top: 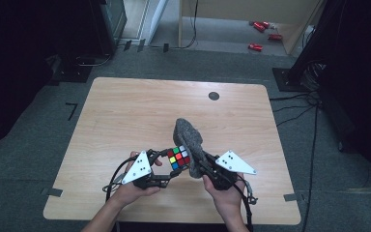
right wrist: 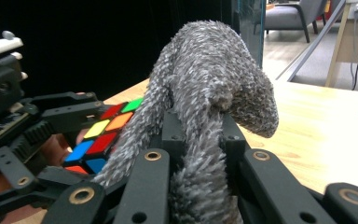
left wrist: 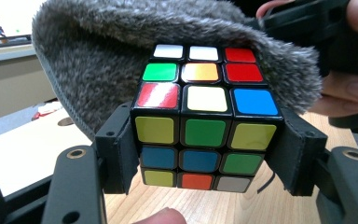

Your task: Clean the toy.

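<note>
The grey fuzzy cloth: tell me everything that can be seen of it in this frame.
The grey fuzzy cloth is a soft, shaggy piece, like microfibre or fleece, with a stitched edge seen in the left gripper view. The right gripper has its jaws shut on a bunched part of it, and the rest stands up and flops over in a hump. It is held above the wooden table, near the front edge. It drapes against the top and back of the puzzle cube, which the left gripper clamps by its sides.

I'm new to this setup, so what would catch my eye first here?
The bright puzzle cube, clamped in the left gripper above the near edge of the wooden table. Beside it, the right gripper pinches a fuzzy grey cloth that drapes against the cube's far side.
</note>
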